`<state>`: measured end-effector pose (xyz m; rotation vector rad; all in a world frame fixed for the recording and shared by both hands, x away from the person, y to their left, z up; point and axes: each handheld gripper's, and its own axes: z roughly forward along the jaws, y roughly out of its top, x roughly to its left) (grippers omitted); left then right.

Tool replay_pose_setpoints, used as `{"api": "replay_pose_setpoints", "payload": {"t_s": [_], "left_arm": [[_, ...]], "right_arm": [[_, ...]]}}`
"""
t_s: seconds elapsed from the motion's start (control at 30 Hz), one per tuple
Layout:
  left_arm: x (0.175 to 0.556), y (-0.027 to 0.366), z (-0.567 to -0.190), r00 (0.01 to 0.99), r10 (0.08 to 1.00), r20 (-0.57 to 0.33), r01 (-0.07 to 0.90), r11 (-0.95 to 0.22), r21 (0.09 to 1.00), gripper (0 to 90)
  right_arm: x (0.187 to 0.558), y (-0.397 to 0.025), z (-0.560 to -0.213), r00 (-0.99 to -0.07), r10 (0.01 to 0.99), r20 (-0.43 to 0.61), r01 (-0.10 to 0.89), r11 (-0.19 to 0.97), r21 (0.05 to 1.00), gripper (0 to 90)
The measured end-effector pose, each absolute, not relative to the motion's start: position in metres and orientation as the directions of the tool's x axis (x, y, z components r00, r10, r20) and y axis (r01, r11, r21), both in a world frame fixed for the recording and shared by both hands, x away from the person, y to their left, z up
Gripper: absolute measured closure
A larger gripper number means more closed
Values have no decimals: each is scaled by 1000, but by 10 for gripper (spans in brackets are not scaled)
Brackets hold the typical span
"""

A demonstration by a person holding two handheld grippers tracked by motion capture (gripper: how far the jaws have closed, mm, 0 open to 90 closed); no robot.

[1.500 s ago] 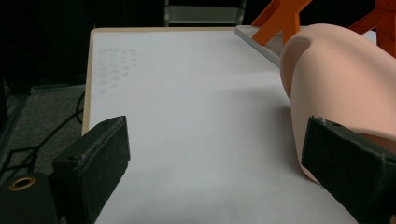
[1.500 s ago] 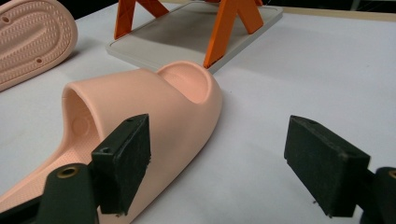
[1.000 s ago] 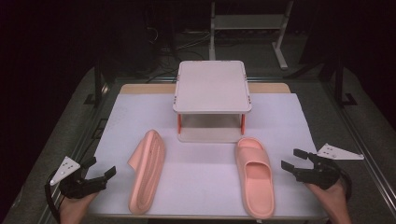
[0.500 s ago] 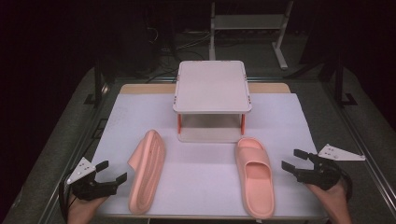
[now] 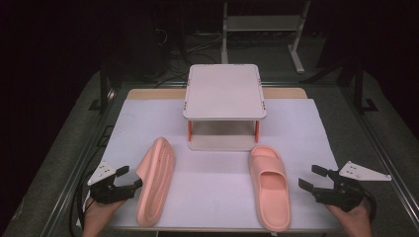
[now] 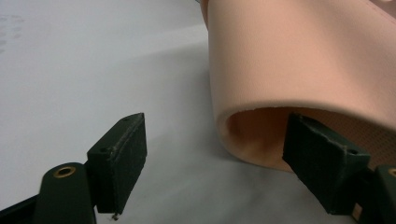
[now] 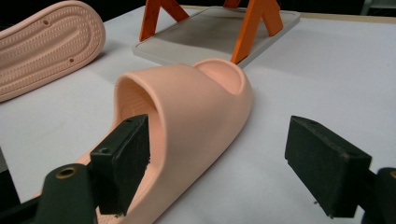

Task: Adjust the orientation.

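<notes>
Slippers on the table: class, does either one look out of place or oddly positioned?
Yes. The left slipper lies tipped on its side, its ridged sole showing in the right gripper view, while the right slipper sits flat, strap up. Both lie before the small shelf.

Open tongs (image 7: 224, 163) beside upright slipper (image 7: 187, 116); nothing gripped.

On the table (image 5: 321, 128), a 2-tier stand (image 5: 224, 106) sits far centre, with 1 slipper (image 5: 155, 180) lying on its side near left and the other slipper (image 5: 269, 185) upright near right, well apart.
</notes>
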<state>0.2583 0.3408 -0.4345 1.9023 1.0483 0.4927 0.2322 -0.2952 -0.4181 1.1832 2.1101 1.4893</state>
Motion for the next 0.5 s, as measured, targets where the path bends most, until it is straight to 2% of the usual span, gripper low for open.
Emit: {"api": "replay_pose_setpoints", "payload": {"t_s": [0.5], "left_arm": [[265, 334, -435, 569, 816, -100, 478, -229, 848, 241]], "right_arm": [[223, -279, -422, -643, 743, 186, 463, 183, 867, 213]]}}
